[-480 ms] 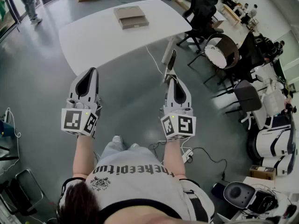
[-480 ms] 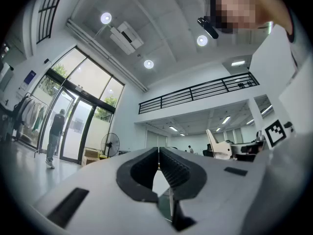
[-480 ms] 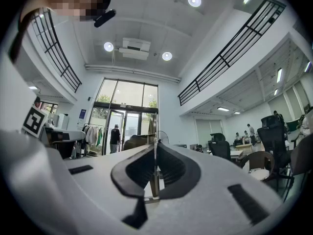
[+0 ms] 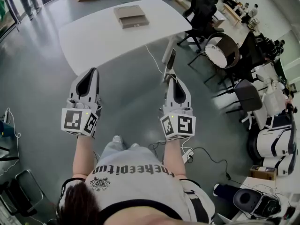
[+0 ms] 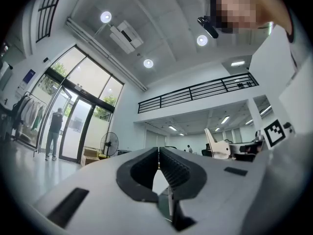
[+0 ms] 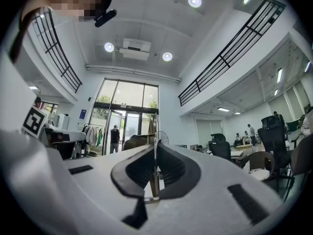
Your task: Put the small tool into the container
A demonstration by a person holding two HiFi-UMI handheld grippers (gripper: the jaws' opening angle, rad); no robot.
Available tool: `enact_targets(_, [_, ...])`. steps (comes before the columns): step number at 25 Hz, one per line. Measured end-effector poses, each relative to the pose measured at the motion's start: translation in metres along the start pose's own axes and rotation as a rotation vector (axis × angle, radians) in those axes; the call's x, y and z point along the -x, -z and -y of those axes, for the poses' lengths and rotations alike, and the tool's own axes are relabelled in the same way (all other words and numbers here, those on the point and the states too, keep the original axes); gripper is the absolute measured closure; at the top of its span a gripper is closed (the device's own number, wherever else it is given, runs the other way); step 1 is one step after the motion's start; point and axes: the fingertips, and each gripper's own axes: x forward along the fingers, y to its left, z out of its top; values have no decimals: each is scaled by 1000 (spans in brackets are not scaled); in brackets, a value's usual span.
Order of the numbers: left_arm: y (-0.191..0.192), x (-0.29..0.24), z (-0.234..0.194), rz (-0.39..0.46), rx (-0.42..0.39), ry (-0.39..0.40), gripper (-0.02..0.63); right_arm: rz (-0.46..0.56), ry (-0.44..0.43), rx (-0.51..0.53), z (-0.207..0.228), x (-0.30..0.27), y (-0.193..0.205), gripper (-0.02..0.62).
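While the small tool (image 4: 171, 59) is pinched in the right gripper (image 4: 172, 76), it stands out past the jaw tips as a thin dark strip pointing toward the table. The right gripper view shows it edge-on, a narrow blade caught between the two ribbed pads, which are closed flat against it. The grip looks shallow, since most of the tool's length is outside the jaws.

The left gripper (image 4: 93, 71) is held level with the right one and well apart from it. Its jaws meet at the tips with nothing between them.

The container, a flat grey-brown box (image 4: 131, 16), lies on the far part of the white table (image 4: 93, 39), well ahead of both grippers. It looks like two shallow pieces stacked, and I cannot tell from here whether the top is open. Grey floor (image 4: 131, 97) lies between the person and the table edge.

Step in hand, as I judge it: carry the tool to the box.

- Keep the right jaws closed firmly, because a thin tool held by one end could pivot or slip.
- Approach over the near table edge with the tool's tip kept above the rim of the box, so it does not catch.
- Check whether a lid has to come off first (the idle left gripper could lift it or steady the box).
- Lower the tool inside before opening the jaws, as dropping it from a height risks a bounce out.
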Motion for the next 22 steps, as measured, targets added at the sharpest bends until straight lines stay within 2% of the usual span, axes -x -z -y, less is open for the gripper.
enact_targets(6, [1, -1, -8, -6, -1, 9, 594, 2, 14, -2, -5, -5, 1, 592])
enact_targets(14, [-1, -7, -30, 39, -17, 46, 594, 18, 34, -6, -20, -18, 1, 594])
enact_targets(22, [5, -21, -47, 25, 1, 48, 594, 10, 52, 0, -25, -31, 11, 594])
